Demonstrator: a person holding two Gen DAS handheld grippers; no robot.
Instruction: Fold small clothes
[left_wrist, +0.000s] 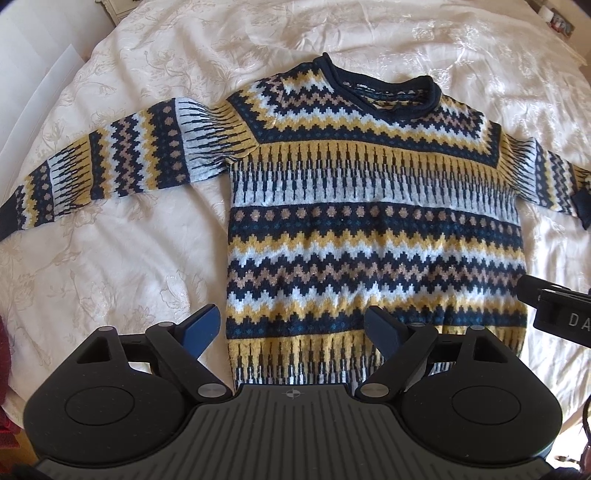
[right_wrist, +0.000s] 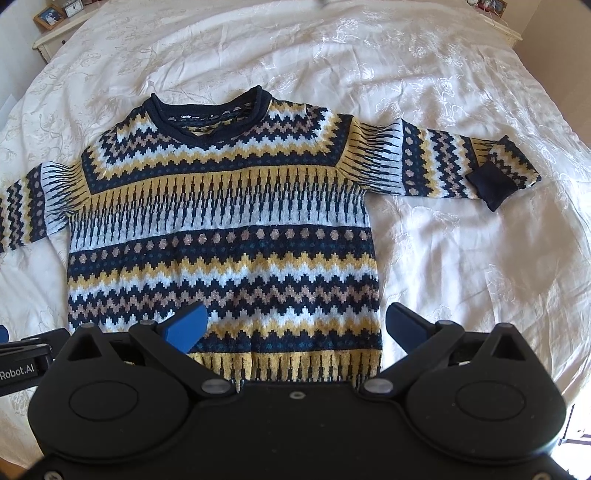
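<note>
Left gripper (left_wrist: 291, 332): jaws apart, empty, above the hem's left corner.
Right gripper (right_wrist: 295, 326): jaws apart, empty, above the hem's right corner.
Sweater (right_wrist: 221, 229): spread flat on the bedspread (right_wrist: 461, 258), unfolded, right cuff (right_wrist: 489, 186) turned back.
Step, likely: before the first fold; next, nip the hem or a sleeve.

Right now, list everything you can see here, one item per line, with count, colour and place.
Sweater: one, navy, yellow and white knit, spread flat on the bed, right cuff folded back.
Bedspread: one, cream floral, under the sweater.
Nightstand: one, cream, far left corner.
Picture frame: one, wooden, on the nightstand.
Dark red fabric: one, left edge of the left wrist view.
Left gripper: one, black with blue pads, open above the hem.
Right gripper: one, black with blue pads, open above the hem.
</note>
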